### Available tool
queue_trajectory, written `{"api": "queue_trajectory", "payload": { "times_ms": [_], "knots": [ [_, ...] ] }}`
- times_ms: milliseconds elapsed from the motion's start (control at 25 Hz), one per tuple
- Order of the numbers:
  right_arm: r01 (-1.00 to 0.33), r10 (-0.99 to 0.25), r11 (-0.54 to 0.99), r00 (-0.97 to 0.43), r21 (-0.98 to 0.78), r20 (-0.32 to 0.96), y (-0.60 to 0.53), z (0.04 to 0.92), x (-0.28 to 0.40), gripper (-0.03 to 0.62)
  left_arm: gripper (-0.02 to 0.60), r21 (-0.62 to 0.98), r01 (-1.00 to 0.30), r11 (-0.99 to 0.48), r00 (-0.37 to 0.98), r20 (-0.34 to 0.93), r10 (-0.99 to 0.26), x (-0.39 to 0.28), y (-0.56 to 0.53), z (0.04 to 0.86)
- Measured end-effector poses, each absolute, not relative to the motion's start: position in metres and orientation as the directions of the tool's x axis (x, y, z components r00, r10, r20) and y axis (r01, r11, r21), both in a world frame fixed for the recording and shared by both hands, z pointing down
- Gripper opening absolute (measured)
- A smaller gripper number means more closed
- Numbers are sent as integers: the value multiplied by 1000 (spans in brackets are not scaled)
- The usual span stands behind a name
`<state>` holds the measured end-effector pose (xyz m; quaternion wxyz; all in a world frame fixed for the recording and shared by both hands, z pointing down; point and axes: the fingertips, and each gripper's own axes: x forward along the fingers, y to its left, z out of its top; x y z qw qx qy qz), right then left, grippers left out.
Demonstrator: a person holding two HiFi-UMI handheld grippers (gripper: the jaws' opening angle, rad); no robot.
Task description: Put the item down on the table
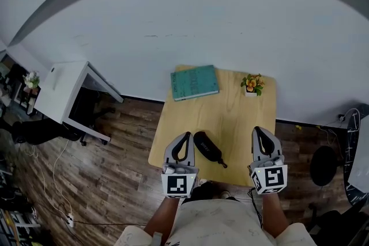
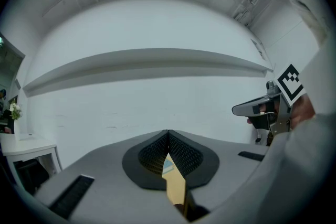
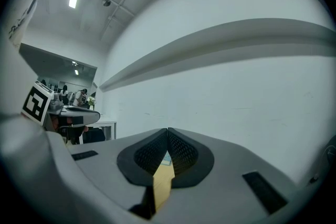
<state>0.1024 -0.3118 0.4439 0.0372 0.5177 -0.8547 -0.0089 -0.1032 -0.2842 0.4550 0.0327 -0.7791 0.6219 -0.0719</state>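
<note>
A black oblong case [image 1: 207, 148] lies on the small wooden table [image 1: 242, 115], near its front edge, with nothing holding it. My left gripper [image 1: 185, 137] is just left of the case, shut and empty. The right gripper [image 1: 258, 132] hangs over the table's front right part, also shut with nothing in it. In the left gripper view the jaws [image 2: 168, 136] meet at their tips, and a strip of table [image 2: 176, 189] shows below them. The right gripper view shows its jaws [image 3: 168, 132] pressed together the same way.
A teal book [image 1: 194, 82] lies at the table's back left and a small potted plant [image 1: 252, 84] stands at the back right. A white desk [image 1: 63, 89] stands to the left on the wood floor, with cables beneath it. A white wall rises behind the table.
</note>
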Motion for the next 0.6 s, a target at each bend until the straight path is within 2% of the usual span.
{"api": "queue_trajectory", "payload": {
  "times_ms": [600],
  "knots": [
    [-883, -883, 468, -466, 43, 57, -315, 446, 100, 17, 8, -151, -967, -205, 202, 34, -979, -104, -283, 449]
  ]
}}
